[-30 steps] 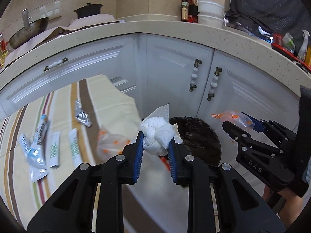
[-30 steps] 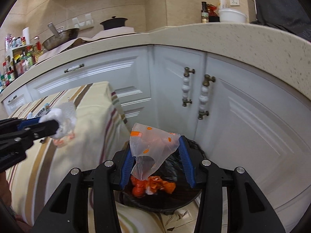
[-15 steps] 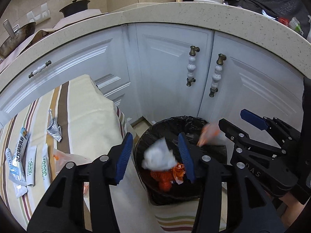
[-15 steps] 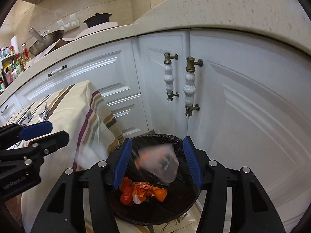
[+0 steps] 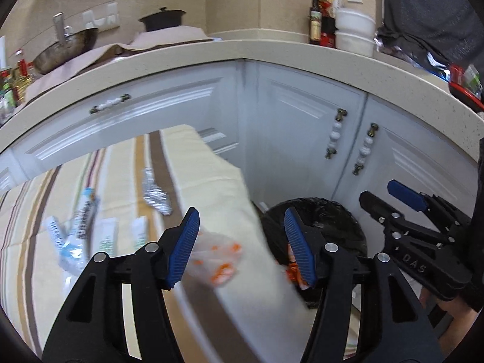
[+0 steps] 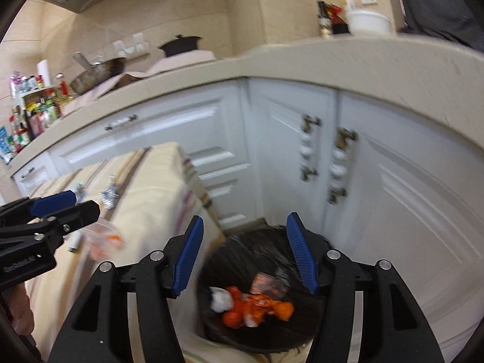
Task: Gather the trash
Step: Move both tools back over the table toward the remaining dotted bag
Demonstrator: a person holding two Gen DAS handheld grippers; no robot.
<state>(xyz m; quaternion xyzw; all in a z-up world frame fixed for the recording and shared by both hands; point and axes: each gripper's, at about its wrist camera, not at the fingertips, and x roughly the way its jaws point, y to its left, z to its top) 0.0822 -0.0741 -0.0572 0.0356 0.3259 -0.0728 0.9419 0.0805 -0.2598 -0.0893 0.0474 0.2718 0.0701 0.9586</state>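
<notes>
My left gripper (image 5: 242, 242) is open and empty, above the table's right edge. A clear bag with orange spots (image 5: 216, 257) lies on the striped tablecloth (image 5: 208, 175) just below it. My right gripper (image 6: 245, 254) is open and empty above the black-lined bin (image 6: 242, 248), which holds orange scraps, a white tissue wad (image 6: 222, 301) and a wrapper. The bin also shows in the left wrist view (image 5: 326, 220). A foil wrapper (image 5: 155, 193) and several sachets (image 5: 106, 236) lie further left on the table.
White cabinet doors with beaded handles (image 5: 334, 134) stand right behind the bin. The curved stone countertop (image 5: 272, 51) above carries a wok (image 5: 66, 48), a black pot, bottles and white bowls. The right gripper (image 5: 423, 236) shows at the right of the left wrist view.
Both grippers let go of their loads: the tissue wad and the spotted bag fell into the bin. Both have since pulled up and back; the left one swung left over the table.
</notes>
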